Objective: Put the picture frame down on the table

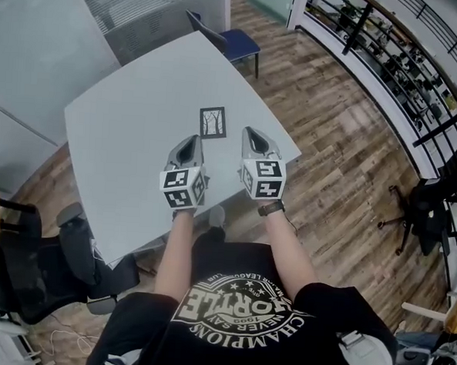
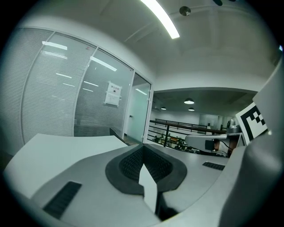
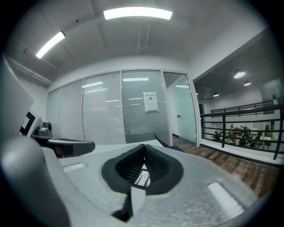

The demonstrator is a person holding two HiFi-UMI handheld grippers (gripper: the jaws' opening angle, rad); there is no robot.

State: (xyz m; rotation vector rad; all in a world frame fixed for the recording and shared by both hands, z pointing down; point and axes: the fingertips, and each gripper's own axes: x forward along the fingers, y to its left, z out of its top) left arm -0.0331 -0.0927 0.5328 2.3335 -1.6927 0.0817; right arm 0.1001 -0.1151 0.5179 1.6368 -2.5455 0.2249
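Two hand-held grippers, one picture frame and one table. In the head view, the left gripper (image 1: 189,142) sits just left of the picture's centre and the right gripper (image 1: 251,133) just right of it, side by side, each at the end of a bare forearm and each topped by a cube with black-and-white square markers. In the left gripper view, the left gripper (image 2: 143,149) has its two dark ribbed jaws brought together at the tips, with nothing between them. In the right gripper view, the right gripper (image 3: 144,149) also has its jaws meeting at the tips and grips nothing. A small gap lower down between them shows a sliver of the picture frame (image 3: 143,177) on the table beyond. The picture frame (image 1: 213,123) lies flat on the pale grey table (image 1: 133,95), a little above the centre of the head view. It is just ahead of the two gripper tips and between them, near both but touching neither. It is small, with a dark border around a drawing of bare trees. One blue chair (image 1: 235,41) stands at the table's far corner, near the top of the picture. A black office chair (image 1: 30,270) sits at the lower left, on wood-plank flooring (image 1: 345,162).
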